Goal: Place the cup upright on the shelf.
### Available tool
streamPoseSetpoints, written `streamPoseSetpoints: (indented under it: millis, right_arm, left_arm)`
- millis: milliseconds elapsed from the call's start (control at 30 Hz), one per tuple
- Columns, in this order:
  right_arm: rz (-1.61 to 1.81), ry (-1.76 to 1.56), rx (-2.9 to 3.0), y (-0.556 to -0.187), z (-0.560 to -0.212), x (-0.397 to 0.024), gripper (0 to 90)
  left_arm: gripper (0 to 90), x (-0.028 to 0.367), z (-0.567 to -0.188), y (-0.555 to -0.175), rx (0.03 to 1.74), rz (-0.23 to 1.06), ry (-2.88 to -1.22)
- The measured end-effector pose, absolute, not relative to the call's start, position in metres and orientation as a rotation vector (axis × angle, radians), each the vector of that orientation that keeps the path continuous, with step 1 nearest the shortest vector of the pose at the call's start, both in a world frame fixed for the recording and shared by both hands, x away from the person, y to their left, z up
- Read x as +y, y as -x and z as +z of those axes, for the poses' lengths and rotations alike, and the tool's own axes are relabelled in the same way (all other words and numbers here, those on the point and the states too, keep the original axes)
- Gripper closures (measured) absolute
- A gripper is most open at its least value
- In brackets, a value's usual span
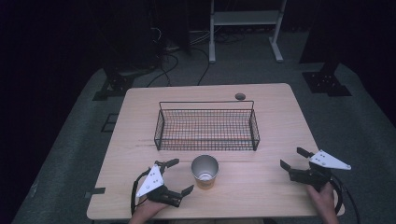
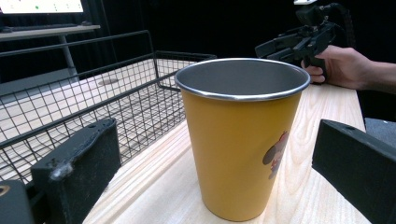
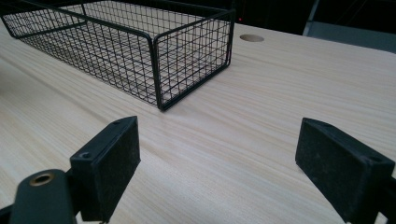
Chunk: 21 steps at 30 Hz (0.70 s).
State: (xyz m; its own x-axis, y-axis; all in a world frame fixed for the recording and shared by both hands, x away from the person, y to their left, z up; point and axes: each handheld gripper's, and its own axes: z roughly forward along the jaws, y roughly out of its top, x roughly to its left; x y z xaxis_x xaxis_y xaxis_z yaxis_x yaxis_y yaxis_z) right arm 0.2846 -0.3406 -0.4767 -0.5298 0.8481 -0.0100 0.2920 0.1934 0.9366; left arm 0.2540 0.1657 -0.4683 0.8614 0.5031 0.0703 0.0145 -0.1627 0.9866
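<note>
Facing a yellow cup with both grippers wide

Standing upright at the lower centre of the high view, the yellow cup (image 1: pixel 205 171) sits on the pale wood worktop (image 1: pixel 271 116), just in front of the black wire basket (image 1: pixel 207 127) that occupies the middle of the frame. The cup has a metal rim and a small printed figure on its side. The left gripper (image 1: pixel 180 176) lies at the lower left, close beside the cup, its jaws spread apart and touching nothing; in the left gripper view the cup (image 2: pixel 241 135) rises between the two black jaws with clear gaps on either side. The right gripper (image 1: pixel 294 158) is at the lower right of the high view, well apart from the cup, held by a hand (image 1: pixel 323 198), its jaws likewise wide apart over bare wood. A round hole (image 1: pixel 240 96) marks the worktop behind the basket.
</note>
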Motion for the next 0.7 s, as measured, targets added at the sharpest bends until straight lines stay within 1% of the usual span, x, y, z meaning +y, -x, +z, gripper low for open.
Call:
streamPoseSetpoints:
  millis: [700]
  right_arm:
    - [1.334, -1.065, 1.928, -0.285, -0.477, -0.341, 12.9]
  left_arm:
    - [0.3, 0.146, -0.473, -0.259, 0.373, 0.425, -1.744]
